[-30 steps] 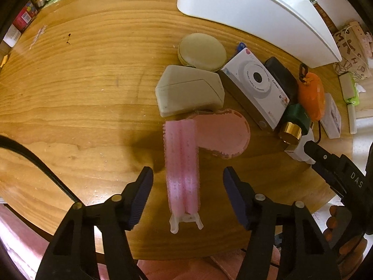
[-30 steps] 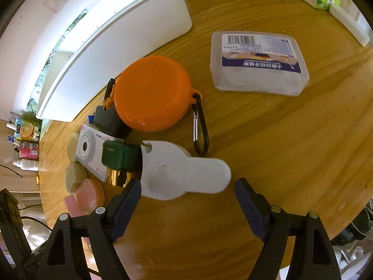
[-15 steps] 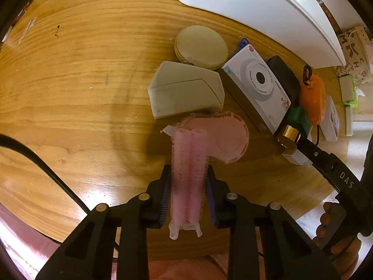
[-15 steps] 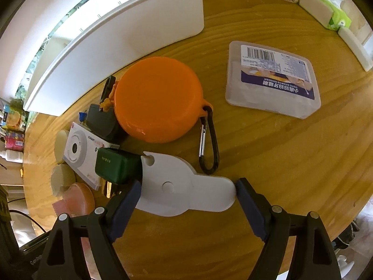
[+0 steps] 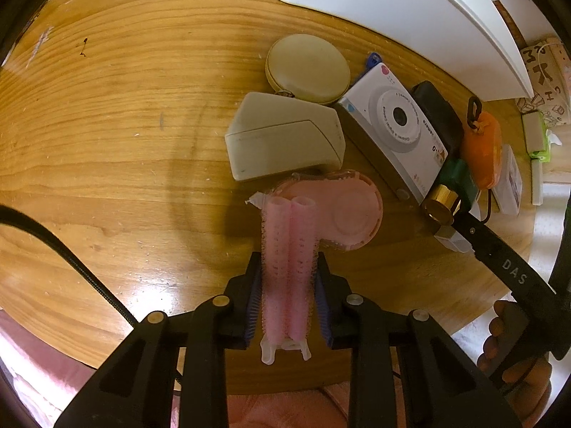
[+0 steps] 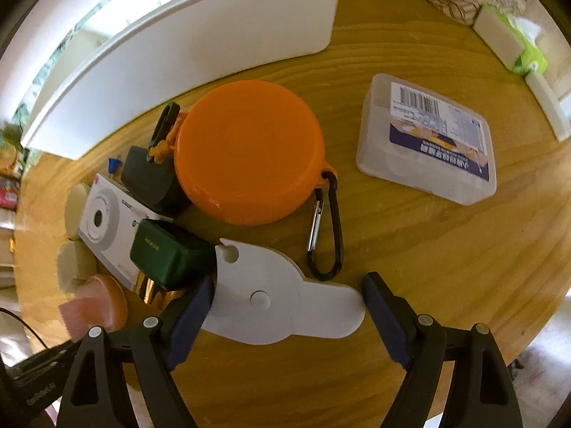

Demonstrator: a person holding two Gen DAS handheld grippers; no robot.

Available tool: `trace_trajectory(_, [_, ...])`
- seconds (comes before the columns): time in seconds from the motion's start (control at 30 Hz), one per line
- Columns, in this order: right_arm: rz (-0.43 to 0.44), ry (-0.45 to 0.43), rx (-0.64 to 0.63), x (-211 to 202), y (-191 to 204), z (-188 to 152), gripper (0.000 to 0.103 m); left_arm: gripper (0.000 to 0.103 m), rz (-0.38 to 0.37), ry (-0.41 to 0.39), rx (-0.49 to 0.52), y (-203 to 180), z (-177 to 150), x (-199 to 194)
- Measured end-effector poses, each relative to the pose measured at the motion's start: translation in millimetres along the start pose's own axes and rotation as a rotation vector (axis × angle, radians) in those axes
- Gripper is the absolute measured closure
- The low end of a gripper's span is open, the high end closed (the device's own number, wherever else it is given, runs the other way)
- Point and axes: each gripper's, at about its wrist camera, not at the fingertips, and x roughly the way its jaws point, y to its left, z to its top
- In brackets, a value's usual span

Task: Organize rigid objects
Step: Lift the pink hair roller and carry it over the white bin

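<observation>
In the left wrist view my left gripper (image 5: 287, 285) is shut on a pair of pink hair rollers (image 5: 288, 249), whose far end lies over a round pink case (image 5: 348, 215). Beyond sit a beige wedge-shaped box (image 5: 285, 142), a round beige case (image 5: 308, 67) and a white toy camera (image 5: 396, 121). In the right wrist view my right gripper (image 6: 287, 310) stands open over a flat white plastic piece (image 6: 282, 299), one fingertip at each end of it, neither pad pressing. An orange round case (image 6: 246, 149) with a carabiner (image 6: 326, 228) and a dark green box (image 6: 167, 253) lie just past it.
A long white tray (image 6: 200, 35) runs along the back of the wooden table (image 5: 125, 107). A clear plastic box with a barcode label (image 6: 428, 135) lies at the right. A black case (image 6: 150, 174) sits behind the camera. The table's near edge is close below both grippers.
My left gripper has shut on the pink rollers, which lay free between its wide-open fingers a second ago. My right gripper has shifted so the white piece sits lower and more centred between its fingers.
</observation>
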Motion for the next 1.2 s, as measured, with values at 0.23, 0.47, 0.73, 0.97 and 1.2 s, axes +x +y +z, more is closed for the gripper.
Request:
trace_trajectory(0.23, [-0.036,-0.001,-0.025,6,12,2,0.018,0.075,0.005,0.013,0.001,0,0,1])
trace_trajectory(0.47, [-0.055,-0.017,-0.041,10,19,0,0.019,0.075,-0.003,0.032,-0.008,6,-4,2])
trace_trajectory(0.73, [-0.058,-0.038,-0.04,9,25,-6,0.021,0.075,-0.015,0.032,0.003,12,-12,0])
trace_trajectory(0.97, [-0.053,-0.029,-0.029,9,29,-28,0.021,0.075,-0.032,0.037,0.015,18,-22,-5])
trace_trajectory(1.2, [-0.029,-0.008,-0.029,10,39,-53,0.022,0.075,-0.075,0.034,0.011,27,-29,-14])
